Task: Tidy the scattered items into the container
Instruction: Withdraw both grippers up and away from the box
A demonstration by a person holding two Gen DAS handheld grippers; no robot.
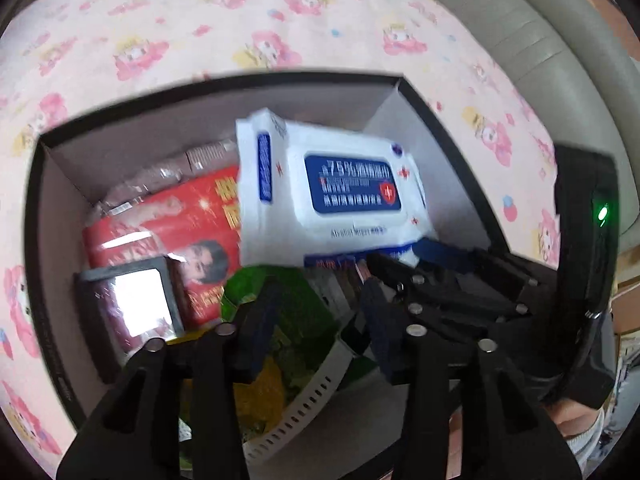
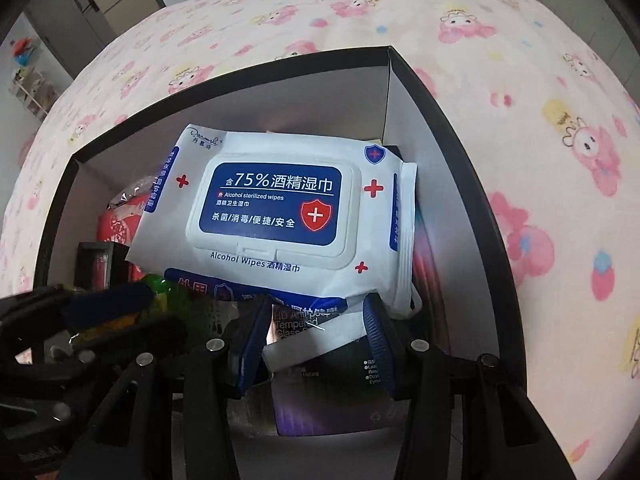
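A black box with white inner walls (image 1: pixel 216 136) (image 2: pixel 424 128) sits on a pink patterned bedsheet. A white and blue pack of alcohol wipes (image 1: pixel 332 188) (image 2: pixel 280 216) lies on top of the items inside. My right gripper (image 2: pixel 314 336) is open just behind the pack's near edge, over a tempered-glass packet (image 2: pixel 320 396). It shows in the left wrist view (image 1: pixel 404 264) with its fingertips at the pack. My left gripper (image 1: pixel 316 312) is open and empty above a green packet (image 1: pixel 288 300).
The box also holds a red packet (image 1: pixel 180 224), a small dark-framed box (image 1: pixel 132 304), a white perforated strap (image 1: pixel 304 408) and brown wrapped items (image 1: pixel 180 168). A grey sofa (image 1: pixel 532 32) lies beyond the bed. Cabinets and shelves (image 2: pixel 52 40) stand at far left.
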